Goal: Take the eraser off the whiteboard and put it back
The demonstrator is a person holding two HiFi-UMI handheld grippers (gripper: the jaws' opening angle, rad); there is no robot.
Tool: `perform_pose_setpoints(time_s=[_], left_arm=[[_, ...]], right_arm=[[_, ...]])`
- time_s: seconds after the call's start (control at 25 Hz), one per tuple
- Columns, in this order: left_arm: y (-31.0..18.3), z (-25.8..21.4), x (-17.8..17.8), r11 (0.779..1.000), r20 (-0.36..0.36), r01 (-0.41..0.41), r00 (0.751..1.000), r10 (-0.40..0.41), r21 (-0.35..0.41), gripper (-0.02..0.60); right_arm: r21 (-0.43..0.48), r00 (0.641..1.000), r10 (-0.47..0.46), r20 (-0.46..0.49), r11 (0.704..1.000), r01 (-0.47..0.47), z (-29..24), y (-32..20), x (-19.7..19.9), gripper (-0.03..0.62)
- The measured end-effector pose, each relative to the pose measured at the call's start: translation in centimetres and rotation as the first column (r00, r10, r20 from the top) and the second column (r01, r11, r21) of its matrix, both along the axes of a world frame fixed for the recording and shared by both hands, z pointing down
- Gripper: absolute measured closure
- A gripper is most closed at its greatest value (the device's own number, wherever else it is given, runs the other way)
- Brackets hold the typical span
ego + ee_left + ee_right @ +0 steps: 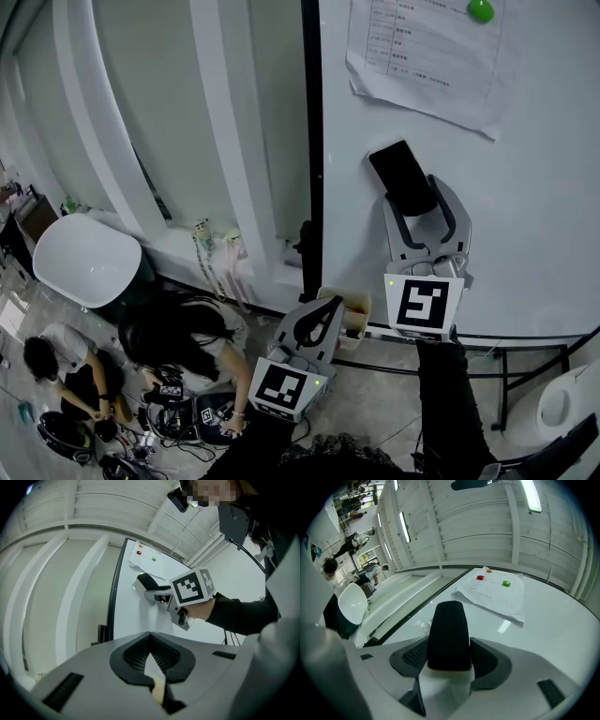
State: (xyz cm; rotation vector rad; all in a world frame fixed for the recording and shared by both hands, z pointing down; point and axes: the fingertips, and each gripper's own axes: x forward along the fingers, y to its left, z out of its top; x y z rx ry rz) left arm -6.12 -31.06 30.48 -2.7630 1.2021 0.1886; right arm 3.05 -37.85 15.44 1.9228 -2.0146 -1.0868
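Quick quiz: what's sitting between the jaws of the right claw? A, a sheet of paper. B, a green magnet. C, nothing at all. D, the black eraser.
D: in the right gripper view the black eraser stands between the two jaws of the right claw, up against the whiteboard.

Eraser apparently flat on whiteboard, below the paper
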Motion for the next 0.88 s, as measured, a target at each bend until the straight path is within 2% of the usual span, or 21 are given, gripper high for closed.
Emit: perform_pose_setpoints(time_s=[0.2, 0.32, 0.88], left_arm=[[-0.3, 0.1, -0.5, 1.0, 0.016, 0.009, 1.0, -0.009, 0.004, 0.577], [-0.4, 0.1, -0.5, 1.0, 0.001, 0.012, 1.0, -0.012, -0.003, 0.577], [-0.7, 1.2, 0.4, 0.999, 0.004, -0.032, 0.999, 0.032, -0.026, 0.577]], right_arm=[[0.01, 1.0, -0.01, 0.001, 1.0, 0.01, -0.1, 0.0, 0.0, 0.321], [0.005, 1.0, -0.01, 0.016, 1.0, 0.01, 0.0, 0.1, 0.0, 0.322], [0.047, 0.993, -0.088, 0.078, 0.995, 0.085, 0.5, 3.1, 0.1, 0.324]])
